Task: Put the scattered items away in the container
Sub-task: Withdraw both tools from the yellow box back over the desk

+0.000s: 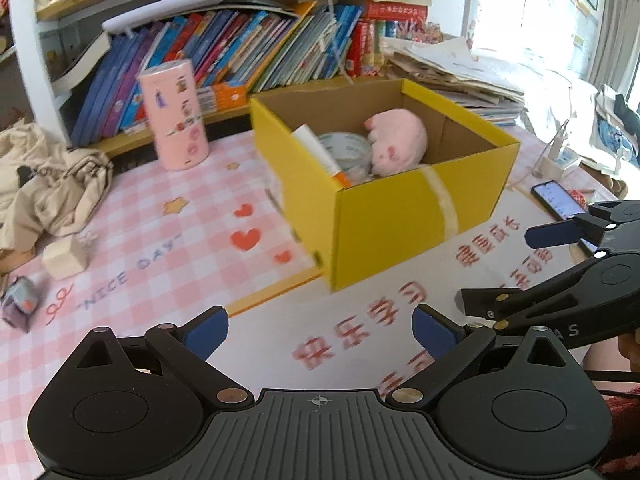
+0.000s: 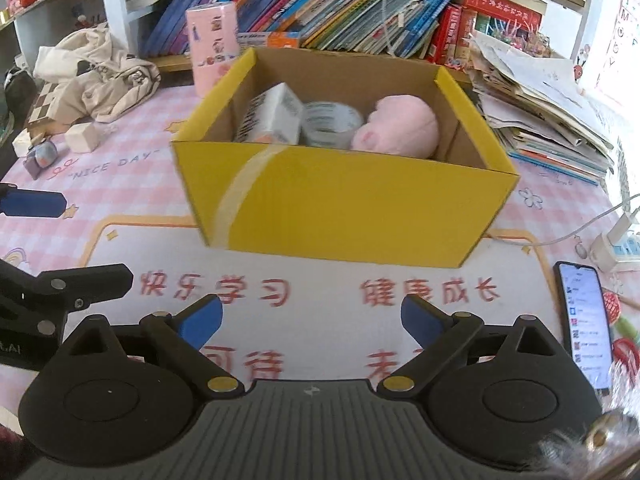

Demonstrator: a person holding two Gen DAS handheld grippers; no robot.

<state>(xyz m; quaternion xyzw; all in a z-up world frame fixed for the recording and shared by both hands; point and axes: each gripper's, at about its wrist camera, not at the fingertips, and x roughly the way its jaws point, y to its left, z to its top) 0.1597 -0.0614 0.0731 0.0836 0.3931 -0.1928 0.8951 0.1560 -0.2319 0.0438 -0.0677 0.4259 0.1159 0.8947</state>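
A yellow cardboard box (image 1: 400, 220) (image 2: 340, 208) stands on the pink checked mat. Inside it lie a pink plush toy (image 1: 396, 140) (image 2: 396, 126), a roll of clear tape (image 1: 348, 152) (image 2: 330, 122) and a white carton (image 1: 318, 150) (image 2: 272, 114). My left gripper (image 1: 320, 330) hovers in front of the box, open and empty. My right gripper (image 2: 312, 318) also hovers in front of the box, jaws wide apart with nothing between them; it shows at the right edge of the left wrist view (image 1: 520, 264).
A pink cylindrical tin (image 1: 174, 114) (image 2: 214, 40) stands behind the box. A wooden block (image 1: 66, 258) (image 2: 82, 136), a small grey-purple toy (image 1: 20, 300) (image 2: 42, 156) and beige cloth (image 1: 48, 188) lie at the left. A phone (image 2: 584, 320), charger cable, paper piles and a bookshelf lie at the right and back.
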